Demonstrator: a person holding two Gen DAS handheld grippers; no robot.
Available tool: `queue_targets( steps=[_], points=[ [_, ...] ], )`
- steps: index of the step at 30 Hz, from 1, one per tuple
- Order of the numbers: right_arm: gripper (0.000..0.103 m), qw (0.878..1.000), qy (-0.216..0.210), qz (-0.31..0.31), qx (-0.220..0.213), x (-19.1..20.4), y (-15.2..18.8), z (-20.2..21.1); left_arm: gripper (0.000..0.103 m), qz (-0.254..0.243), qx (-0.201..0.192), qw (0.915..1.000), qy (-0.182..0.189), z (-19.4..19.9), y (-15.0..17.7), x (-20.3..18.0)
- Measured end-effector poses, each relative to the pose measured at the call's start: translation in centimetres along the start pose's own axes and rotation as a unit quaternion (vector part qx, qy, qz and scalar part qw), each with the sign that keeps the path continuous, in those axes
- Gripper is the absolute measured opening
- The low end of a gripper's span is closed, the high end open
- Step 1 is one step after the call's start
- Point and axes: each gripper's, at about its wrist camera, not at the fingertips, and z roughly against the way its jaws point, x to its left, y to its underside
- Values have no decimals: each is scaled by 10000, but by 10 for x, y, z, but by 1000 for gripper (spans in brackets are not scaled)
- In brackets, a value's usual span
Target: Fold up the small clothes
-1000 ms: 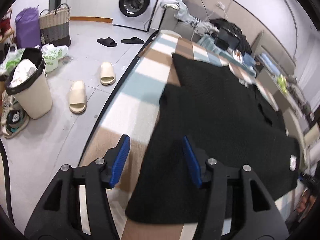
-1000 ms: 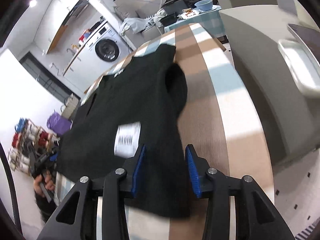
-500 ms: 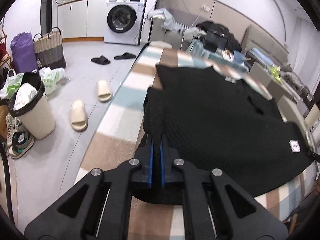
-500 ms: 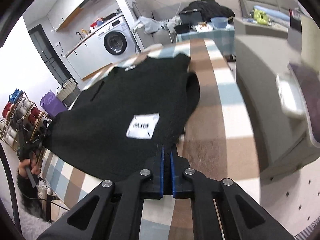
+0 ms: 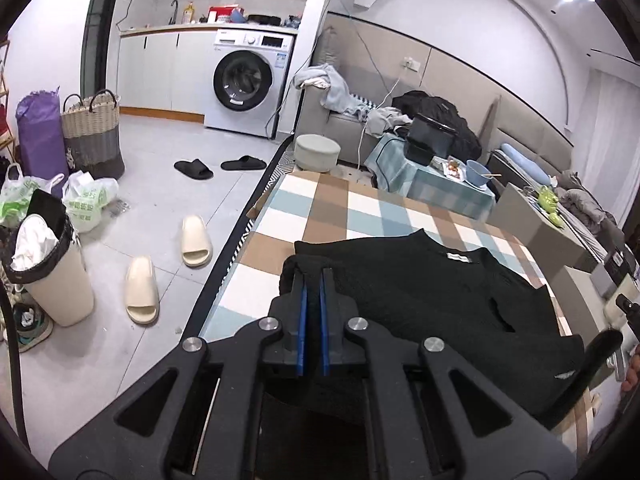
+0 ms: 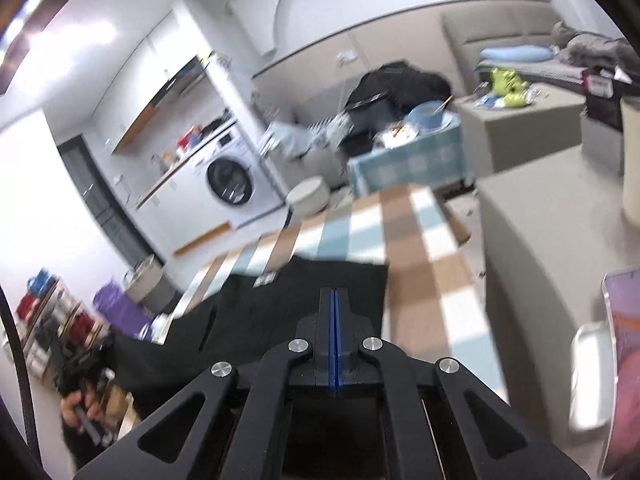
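off to the left on the pale tiled floor stand a woven basket point(image 5: 91, 120) and a pair of cream foam slides point(image 5: 168, 268). then comes the left gripper point(image 5: 312, 276), its blue-padded fingers pinched nearly together on a bunched fold of the black knit garment point(image 5: 440, 304). the soft, nubbly garment lies spread over the table's point(image 5: 320, 216) checked brown, blue and white cloth, a small white label at its neckline. at the right, in a blurred view, the right gripper point(image 6: 333, 292) is clamped fully together over the garment's other edge.
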Motion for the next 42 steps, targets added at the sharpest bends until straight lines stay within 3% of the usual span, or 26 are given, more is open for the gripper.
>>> queue_targets(
  steps=[5,10,13,16,20,24,26,28,30,34,38,42],
  points=[
    [4,9966,-93,-110,809,-9,31,-16,3,2,303,9995,-82,-25,12,1],
    [45,9857,-562,-574,1484,-11,84,-8,3,129,398,9991,-96,-33,29,9],
    [51,9793,-822,-790,1673,-8,109,3,3,135,427,9989,-104,-34,36,11],
    [61,9798,-647,-861,1688,-10,127,17,3,115,447,9989,-101,-32,43,11],
    [61,9821,-103,-746,1726,-17,142,23,3,97,464,9988,-78,-29,49,10],
    [60,9775,-461,-909,1845,-23,149,13,3,136,476,9988,-59,-28,52,9],
    [45,9760,-585,-776,1949,-16,152,7,3,145,484,9987,-59,-25,54,8],
    [14,9752,-694,-483,2048,-7,150,-4,3,144,481,9987,-57,-25,54,9],
    [5,9736,-796,-292,2117,1,146,-12,3,162,484,9987,-21,-24,55,8],
    [4,9839,-1060,-265,1417,2,99,-4,3,363,312,9988,128,-15,45,13],
    [4,9938,-864,-198,668,0,31,-11,3,467,137,9986,223,-16,23,14],
    [4,9954,-856,-311,302,-3,-15,-36,3,505,101,9983,262,-30,-1,11]
  ],
)
